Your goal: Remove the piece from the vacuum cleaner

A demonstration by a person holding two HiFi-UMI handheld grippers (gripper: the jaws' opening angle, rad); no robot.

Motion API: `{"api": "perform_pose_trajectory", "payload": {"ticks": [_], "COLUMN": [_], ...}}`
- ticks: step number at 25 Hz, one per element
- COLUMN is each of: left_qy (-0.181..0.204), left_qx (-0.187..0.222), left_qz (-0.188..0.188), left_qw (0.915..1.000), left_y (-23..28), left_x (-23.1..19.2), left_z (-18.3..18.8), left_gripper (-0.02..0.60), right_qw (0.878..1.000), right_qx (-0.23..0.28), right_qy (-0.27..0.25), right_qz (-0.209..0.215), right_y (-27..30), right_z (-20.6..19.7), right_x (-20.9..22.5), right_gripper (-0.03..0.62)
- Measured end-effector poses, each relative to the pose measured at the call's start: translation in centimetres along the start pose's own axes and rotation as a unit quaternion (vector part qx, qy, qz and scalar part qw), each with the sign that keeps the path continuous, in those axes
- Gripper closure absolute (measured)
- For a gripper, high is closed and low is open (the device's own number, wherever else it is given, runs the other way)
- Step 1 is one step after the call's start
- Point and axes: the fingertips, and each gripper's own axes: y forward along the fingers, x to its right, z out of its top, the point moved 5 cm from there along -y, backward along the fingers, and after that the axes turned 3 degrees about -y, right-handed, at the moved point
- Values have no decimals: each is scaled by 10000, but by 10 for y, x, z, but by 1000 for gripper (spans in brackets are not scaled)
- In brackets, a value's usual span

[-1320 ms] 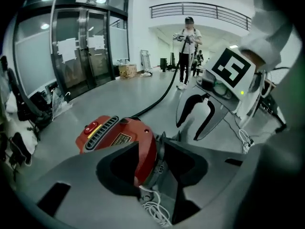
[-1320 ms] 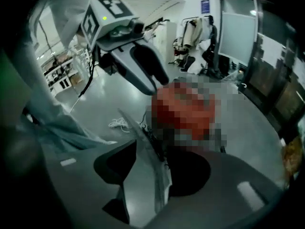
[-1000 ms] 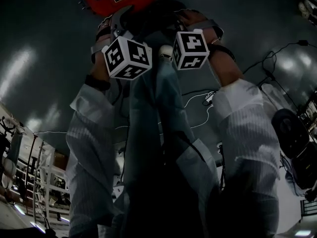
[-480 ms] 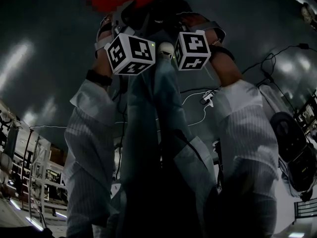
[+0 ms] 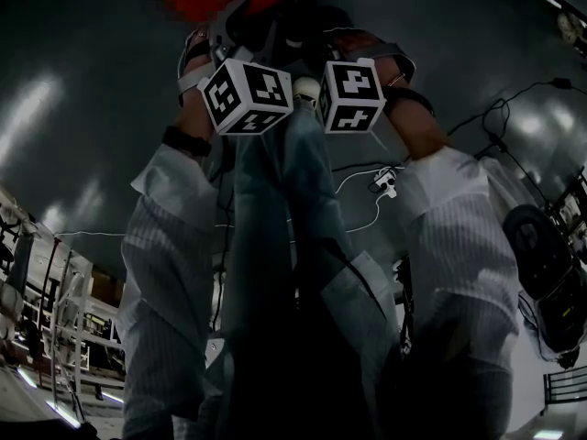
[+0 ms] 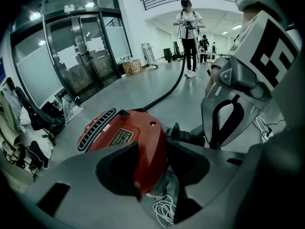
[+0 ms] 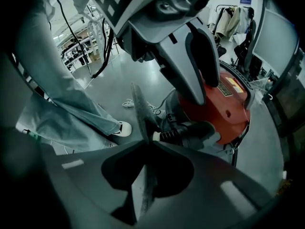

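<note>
Right tongs [image 7: 147, 140] shut flat on a thin grey piece [image 7: 139, 109], seen edge-on, standing up just beside the black hose socket [image 7: 190, 130] of the red vacuum cleaner [image 7: 224, 104]. Left tongs [image 6: 157, 192] apart, with the rim of the red shell between them; contact unclear. The vacuum sits on the grey surface [image 6: 143, 89], its hose [image 6: 171, 87] trailing off.

The piece looks light, stiff and plate-like and may flex, so grip it by the edge near the socket and pull straight. The body probably rolls and needs bracing.

Compared with a second ago, both tongs sit slightly higher in the head view, and the left one is nearer the right.
</note>
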Motion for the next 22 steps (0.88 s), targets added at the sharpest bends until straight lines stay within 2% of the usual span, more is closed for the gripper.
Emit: {"api": "perform_pose_trajectory", "payload": {"ticks": [7,22], "left_qy": [-173,-192], "left_qx": [-30,0], "left_qz": [-89,-73], "left_qw": [9998,9998], "left_y": [3,1], "left_x": [-6,-6], "left_z": [3,8], "left_gripper": [391,391], "right_qw": [9994,9968], "right_qx": [88,216], "right_qy": [-108,-83], "right_qz": [313,762], "right_y": [-2,-6], "right_z": [-1,-3], "right_x": [3,1], "right_gripper": [559,553]}}
